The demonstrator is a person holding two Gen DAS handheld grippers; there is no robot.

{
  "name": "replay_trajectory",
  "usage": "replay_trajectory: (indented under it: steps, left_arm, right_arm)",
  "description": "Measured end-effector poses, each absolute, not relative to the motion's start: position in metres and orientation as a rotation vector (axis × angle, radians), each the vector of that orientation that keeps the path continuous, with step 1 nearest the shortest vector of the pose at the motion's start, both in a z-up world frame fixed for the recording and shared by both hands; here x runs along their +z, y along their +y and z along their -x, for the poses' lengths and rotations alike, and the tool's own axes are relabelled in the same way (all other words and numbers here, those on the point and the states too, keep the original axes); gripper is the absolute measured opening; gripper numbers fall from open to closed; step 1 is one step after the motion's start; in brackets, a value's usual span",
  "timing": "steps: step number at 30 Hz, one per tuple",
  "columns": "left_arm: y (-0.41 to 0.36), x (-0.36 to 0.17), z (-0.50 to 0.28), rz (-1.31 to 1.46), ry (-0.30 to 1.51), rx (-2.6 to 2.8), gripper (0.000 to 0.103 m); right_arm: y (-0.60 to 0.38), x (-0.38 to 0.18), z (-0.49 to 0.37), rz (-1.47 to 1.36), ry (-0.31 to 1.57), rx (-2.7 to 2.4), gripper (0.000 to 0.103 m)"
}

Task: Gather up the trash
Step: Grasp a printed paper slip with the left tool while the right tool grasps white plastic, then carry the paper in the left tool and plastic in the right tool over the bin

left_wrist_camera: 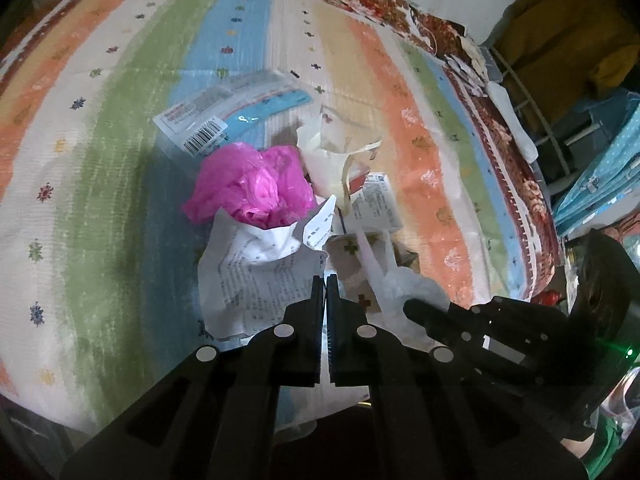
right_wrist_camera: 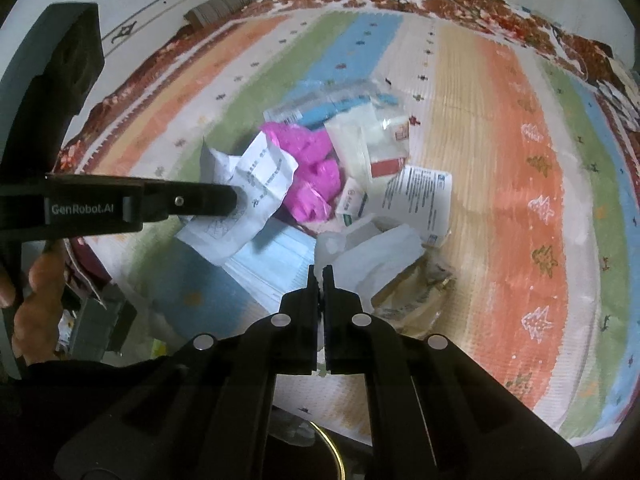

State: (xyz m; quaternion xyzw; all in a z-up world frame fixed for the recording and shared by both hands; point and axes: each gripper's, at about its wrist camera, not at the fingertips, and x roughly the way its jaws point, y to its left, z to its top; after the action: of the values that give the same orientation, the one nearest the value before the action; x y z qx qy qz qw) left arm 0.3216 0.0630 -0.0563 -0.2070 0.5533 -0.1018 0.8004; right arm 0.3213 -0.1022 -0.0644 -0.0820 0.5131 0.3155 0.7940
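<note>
Being gathered: printed paper sheet (left_wrist_camera: pixel 256 280) is being pinched by left gripper (left_wrist_camera: pixel 325 280), white tissue (right_wrist_camera: pixel 372 252) by right gripper (right_wrist_camera: pixel 319 270), lifting judged next.

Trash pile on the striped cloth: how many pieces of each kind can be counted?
Printed paper sheets: 2, the crumpled leaflet and the flat leaflet.
Plastic bags and wrappers: 5, the pink bag, cream bag, barcode packet, white plastic and brown wrapper.
Small carton: 1.
Blue face mask: 1.
Total: 9 that can be told apart.
</note>
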Motion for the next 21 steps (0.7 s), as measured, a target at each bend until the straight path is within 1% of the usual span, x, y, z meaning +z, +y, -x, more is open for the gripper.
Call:
replay_trajectory:
  steps: [10,21]
  left_arm:
    - [0.061,-0.036,-0.299,0.453,1.147,-0.206,0.0]
    - [0.049,-0.004,-0.266,0.462,1.078,-0.224,0.0]
  right_arm:
    - [-0.111,-0.036,-0.304,0.137,1.064,0.709,0.001]
    - [-0.124,-0.005,-0.267,0.102,1.008,0.737,0.001]
